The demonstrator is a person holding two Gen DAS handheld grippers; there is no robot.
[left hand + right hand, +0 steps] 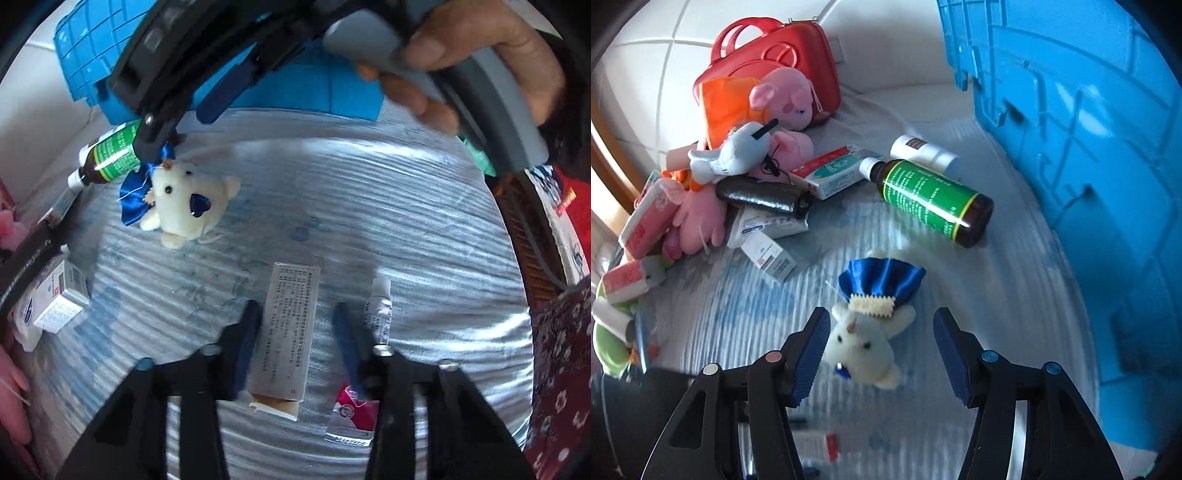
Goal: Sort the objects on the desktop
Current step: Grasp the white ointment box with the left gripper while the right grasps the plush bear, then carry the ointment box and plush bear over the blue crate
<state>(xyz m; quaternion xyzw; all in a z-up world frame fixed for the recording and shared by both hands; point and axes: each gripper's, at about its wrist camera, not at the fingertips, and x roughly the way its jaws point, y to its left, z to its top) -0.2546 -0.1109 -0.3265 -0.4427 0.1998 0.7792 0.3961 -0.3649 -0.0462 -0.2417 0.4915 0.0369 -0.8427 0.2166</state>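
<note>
A long grey-white medicine box (pixel 286 328) lies on the striped blue-grey cloth (pixel 388 206) between the fingers of my left gripper (pixel 295 332). Its left pad is against the box and its right pad stands a little off it, so the gripper is open. A white plush bear (pixel 864 343) with a blue satin skirt lies between the fingers of my right gripper (pixel 882 347), which is open; the right pad is well clear of the toy. In the left wrist view the right gripper (pixel 173 134), held by a hand (pixel 480 48), hangs over the bear (pixel 188 203).
A small tube (pixel 378 314) and a red-white sachet (pixel 354 413) lie right of the long box. A green-labelled brown bottle (pixel 934 199) lies beyond the bear, next to a blue crate (pixel 1071 147). Plush toys, boxes and a red case (pixel 775 48) are piled at the back left.
</note>
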